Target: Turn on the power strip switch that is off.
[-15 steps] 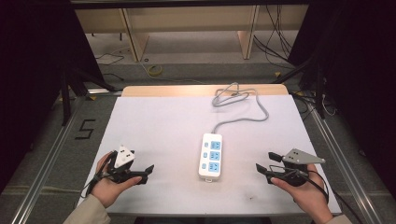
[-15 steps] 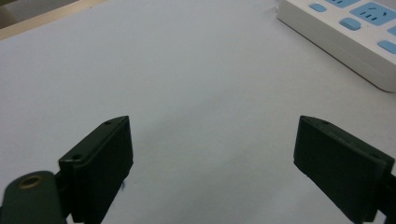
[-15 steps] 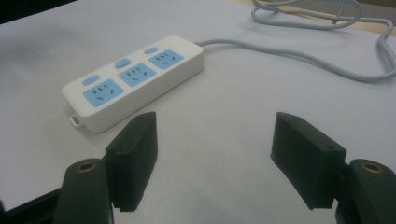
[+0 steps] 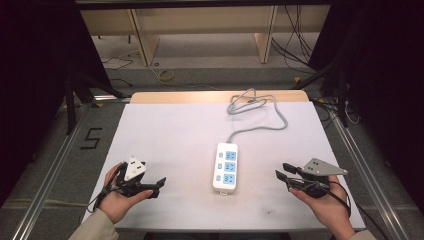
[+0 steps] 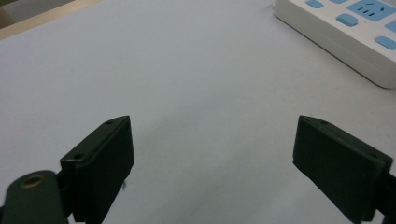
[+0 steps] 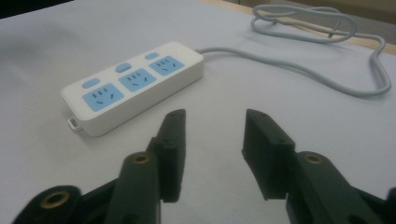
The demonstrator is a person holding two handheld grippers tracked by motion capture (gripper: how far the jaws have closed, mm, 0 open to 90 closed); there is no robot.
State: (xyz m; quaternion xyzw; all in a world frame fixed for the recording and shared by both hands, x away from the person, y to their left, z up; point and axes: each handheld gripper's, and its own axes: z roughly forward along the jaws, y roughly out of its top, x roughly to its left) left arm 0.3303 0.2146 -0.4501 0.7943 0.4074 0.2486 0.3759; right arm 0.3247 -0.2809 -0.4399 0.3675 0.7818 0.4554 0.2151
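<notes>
We note two hand-held tools. The left tool (image 4: 150, 186) is black, with a white three-cornered plate on top and a dark cable trailing from its rear. The right tool (image 4: 282, 175) is black, topped by a grey three-cornered plate with small holes near its corners; black cables loop from it. In the left gripper view we see the left tool's pads (image 5: 100, 161): flat, black, rectangular, each with two small screw recesses. In the right gripper view the arms behind the right tool's pads (image 6: 265, 154) carry brass-coloured pivot bushings. We record a beige sleeve (image 4: 92, 227) on the left forearm.
</notes>
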